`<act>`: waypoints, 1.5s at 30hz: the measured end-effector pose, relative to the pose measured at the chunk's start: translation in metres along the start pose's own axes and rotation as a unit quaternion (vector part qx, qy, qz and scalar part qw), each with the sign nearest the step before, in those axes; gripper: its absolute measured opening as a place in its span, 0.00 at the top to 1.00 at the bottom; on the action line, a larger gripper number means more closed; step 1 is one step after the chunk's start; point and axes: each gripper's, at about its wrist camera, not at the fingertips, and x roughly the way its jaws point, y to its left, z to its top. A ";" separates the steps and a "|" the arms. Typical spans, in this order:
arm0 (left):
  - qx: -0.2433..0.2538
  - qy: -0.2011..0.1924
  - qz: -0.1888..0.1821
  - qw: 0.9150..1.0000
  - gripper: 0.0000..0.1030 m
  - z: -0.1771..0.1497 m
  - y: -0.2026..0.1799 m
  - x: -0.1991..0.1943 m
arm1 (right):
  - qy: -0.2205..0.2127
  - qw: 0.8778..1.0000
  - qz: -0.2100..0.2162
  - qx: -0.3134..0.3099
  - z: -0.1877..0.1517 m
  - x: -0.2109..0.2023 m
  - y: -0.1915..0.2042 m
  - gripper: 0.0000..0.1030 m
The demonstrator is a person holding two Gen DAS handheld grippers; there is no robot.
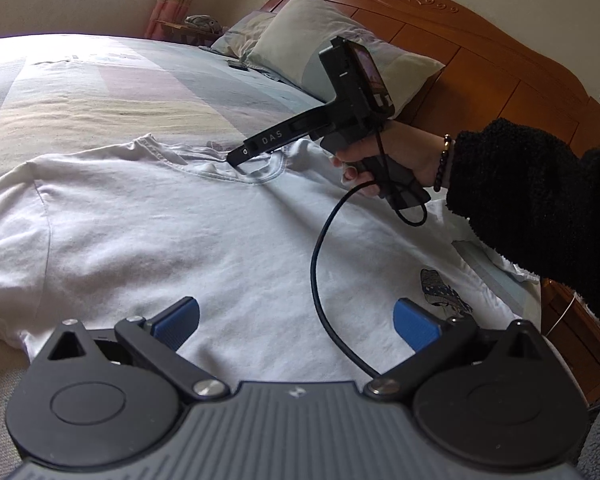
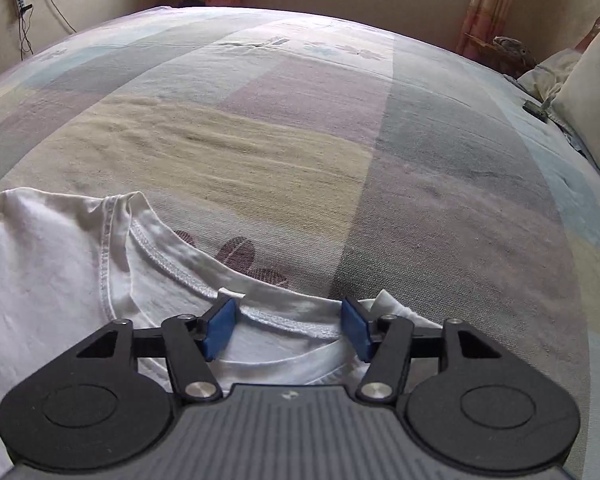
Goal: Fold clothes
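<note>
Two pairs of tongs are in view, both with jaws spread and pinching nothing. Right gripper [image 2: 288,330]: its blue ribbed pads [image 2: 220,330] stand apart on either side of the stitched neckline [image 2: 260,316] of the white cotton T-shirt [image 1: 172,232], the collar band lying between them but not pressed. Left gripper [image 1: 296,322]: pads wide, poised over the lower body of the shirt, near a small dark printed motif [image 1: 444,292].

The shirt lies spread, front up, on the pastel patchwork bedspread [image 2: 300,152], collar toward the far side, one sleeve bunched at the near edge.

Risks, as judged:
- Closing on the collar may catch only the front band (the back layer sits just behind), so the lift would pull the neck open rather than raise the shoulder line.
- The black cable [image 1: 320,264] trailing from the right tool crosses the fabric and could drag or snag it.
- Existing wrinkles would be folded in.
</note>
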 end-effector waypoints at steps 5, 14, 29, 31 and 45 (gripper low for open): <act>0.003 -0.009 0.009 1.000 0.01 0.004 -0.007 -0.009 | -0.012 0.999 -0.025 -0.017 -0.005 -0.056 0.001 0.26; 0.065 -0.016 0.001 0.998 0.01 0.013 -0.078 -0.034 | -0.043 0.996 -0.025 0.077 -0.122 -0.222 -0.032 0.00; 0.010 0.109 0.176 0.978 0.01 -0.082 -0.135 -0.015 | -0.061 0.979 0.051 0.186 -0.284 -0.219 -0.005 0.00; 0.024 0.127 0.203 0.971 0.01 -0.092 -0.143 -0.023 | -0.062 0.985 0.036 0.155 -0.298 -0.227 0.000 0.00; 0.107 0.112 0.272 0.950 0.01 -0.056 -0.196 0.056 | -0.098 0.985 -0.004 0.141 -0.320 -0.242 0.010 0.00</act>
